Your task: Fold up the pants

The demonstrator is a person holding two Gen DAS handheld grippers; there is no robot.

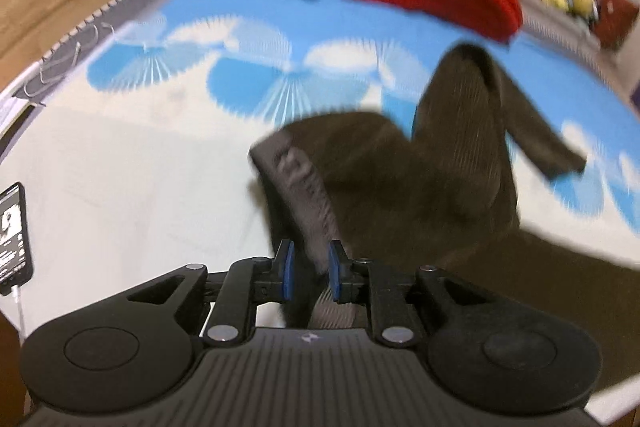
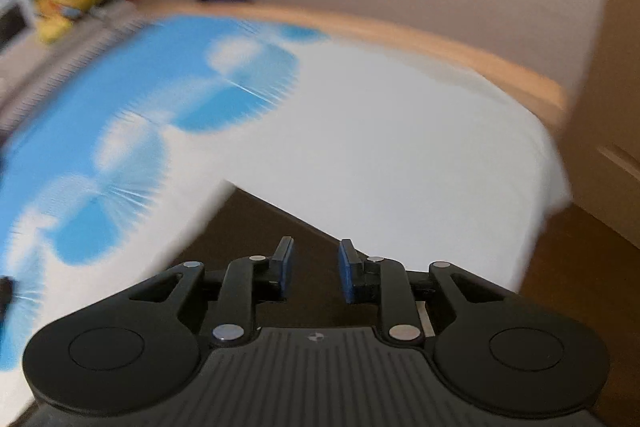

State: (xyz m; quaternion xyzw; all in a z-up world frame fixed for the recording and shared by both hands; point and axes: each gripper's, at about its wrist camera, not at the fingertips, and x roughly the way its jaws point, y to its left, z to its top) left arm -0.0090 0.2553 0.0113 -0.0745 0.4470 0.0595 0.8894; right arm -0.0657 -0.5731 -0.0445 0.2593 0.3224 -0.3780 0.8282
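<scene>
**Two tools, one pair of dark pants half gathered on the bed**

Two tools were in my hands. The left tool (image 1: 310, 269) had its blue pads a little apart with the waistband (image 1: 298, 187) of the pants (image 1: 404, 179) passing between them; the blur kept me from telling whether the pads pressed on the cloth. The right tool (image 2: 314, 269) stood slightly open, with dark fabric (image 2: 256, 227) below the gap and nothing pinched that I could see.

The pants lay bunched on the blue-and-white bedsheet (image 1: 132, 155), one leg (image 1: 532, 131) humped up and draped over. I judged I was at the waist end to lift and spread it before folding.

The waistband carried lettering, too smeared to read. A phone (image 1: 14, 231) at the left edge showed an unreadable lit screen.
</scene>
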